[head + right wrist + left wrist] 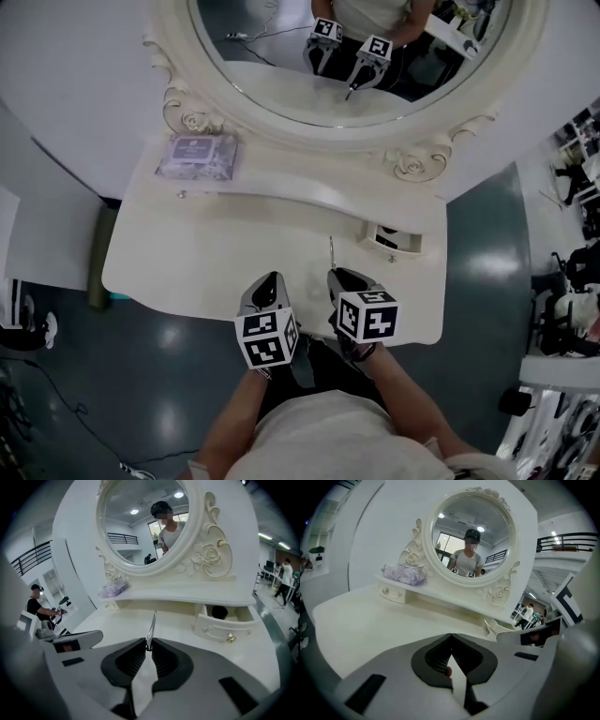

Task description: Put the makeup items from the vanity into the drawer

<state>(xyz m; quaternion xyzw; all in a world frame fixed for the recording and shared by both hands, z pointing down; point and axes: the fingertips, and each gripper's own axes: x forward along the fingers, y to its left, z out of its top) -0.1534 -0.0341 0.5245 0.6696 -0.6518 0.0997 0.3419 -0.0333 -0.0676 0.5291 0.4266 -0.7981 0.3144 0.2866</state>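
Up close, the right gripper (149, 647) view shows its fingers clenched on a thin metal tool (152, 626) above the desk (178, 623), near the open drawer (224, 631); the left gripper (451, 656) view shows fingers pressed together.

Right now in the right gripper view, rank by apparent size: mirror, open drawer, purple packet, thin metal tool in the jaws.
1. mirror
2. open drawer
3. purple packet and thin metal tool: unranked. The tool looks longer but much slimmer, and it sits nearest the camera.
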